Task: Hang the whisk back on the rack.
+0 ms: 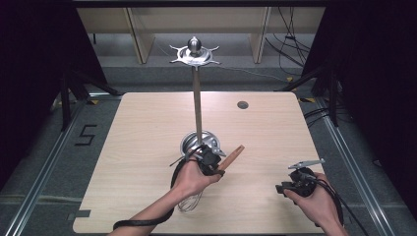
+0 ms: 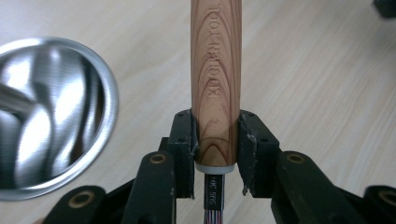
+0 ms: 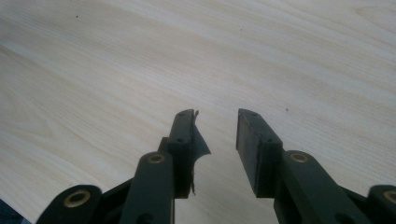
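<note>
Gripping: left tongs (image 2: 216, 140) clamped on whisk's wooden handle (image 2: 215, 84), jaws pressing both sides just above its white end cap
Whisk (image 1: 196, 189): held low over desk, front-centre; handle (image 1: 231, 157) sticks out past the tongs, angled up & to the right; wire loops (image 1: 189, 201) trail back under left hand (image 1: 189, 179) toward the front edge — can't tell if wires touch the desk
Handle detail: light wood w/ strong grain, engraved lettering along it; metal neck w/ stamped text below the cap in left gripper view
Left tongs, high view (image 1: 209, 158): just in front of the stand's base, near but apart
Right tongs (image 3: 218, 140): jaws apart, nothing between, bare wood below; a torn flap of pad hangs off the inner face of one jaw
Right tongs, high view (image 1: 282, 188): front-right of desk, held in right hand (image 1: 314, 196), well apart from whisk; grey plate on top, cable trailing back
Stand (image 1: 197, 98): round shiny metal base (image 1: 199, 142) mid-desk, thin upright pole, hook ring w/ ball knob (image 1: 195, 51) at top; hooks bare
Base, left gripper view (image 2: 51, 116): polished dish-like rim, left of handle
Desk (image 1: 142, 137): light wood, small dark round grommet (image 1: 242, 104) near far edge
</note>
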Demonstrator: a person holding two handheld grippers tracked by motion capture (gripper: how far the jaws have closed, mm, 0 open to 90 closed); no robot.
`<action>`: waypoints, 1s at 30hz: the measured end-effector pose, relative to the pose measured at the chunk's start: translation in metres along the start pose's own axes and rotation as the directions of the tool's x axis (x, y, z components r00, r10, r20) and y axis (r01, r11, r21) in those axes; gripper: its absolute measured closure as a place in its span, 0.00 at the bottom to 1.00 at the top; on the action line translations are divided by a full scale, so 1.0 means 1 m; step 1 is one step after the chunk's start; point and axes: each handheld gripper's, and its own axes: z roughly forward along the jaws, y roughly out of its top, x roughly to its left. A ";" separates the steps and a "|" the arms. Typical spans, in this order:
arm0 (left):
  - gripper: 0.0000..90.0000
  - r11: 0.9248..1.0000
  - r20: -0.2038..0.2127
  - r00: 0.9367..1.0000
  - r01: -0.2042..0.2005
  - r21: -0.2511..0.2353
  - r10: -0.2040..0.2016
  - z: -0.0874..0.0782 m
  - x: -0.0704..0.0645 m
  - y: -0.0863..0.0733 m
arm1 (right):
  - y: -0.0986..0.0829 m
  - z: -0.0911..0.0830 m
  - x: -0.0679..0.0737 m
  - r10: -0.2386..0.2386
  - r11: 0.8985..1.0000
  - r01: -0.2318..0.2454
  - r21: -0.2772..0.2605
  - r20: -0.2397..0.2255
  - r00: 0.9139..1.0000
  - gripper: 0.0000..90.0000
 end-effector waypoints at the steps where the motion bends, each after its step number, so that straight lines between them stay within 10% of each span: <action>1: 0.76 1.000 0.002 1.000 0.003 -0.025 -0.003 -0.006 0.001 -0.001 | 0.000 0.000 0.000 -0.001 1.000 0.001 -0.002 0.001 1.000 0.75; 10: 0.76 0.978 -0.054 0.995 0.067 -0.199 -0.079 -0.041 0.011 -0.010 | 0.000 0.000 0.003 0.014 1.000 -0.014 0.001 0.000 1.000 0.75; 22: 0.76 0.919 -0.076 0.987 0.105 -0.380 -0.144 -0.079 0.031 -0.020 | 0.001 0.000 0.000 0.000 1.000 0.000 -0.011 -0.002 1.000 0.74; 30: 0.76 0.909 -0.091 0.985 0.096 -0.406 -0.145 -0.102 0.046 -0.033 | 0.001 0.000 0.000 -0.013 0.999 0.013 -0.040 0.007 1.000 0.74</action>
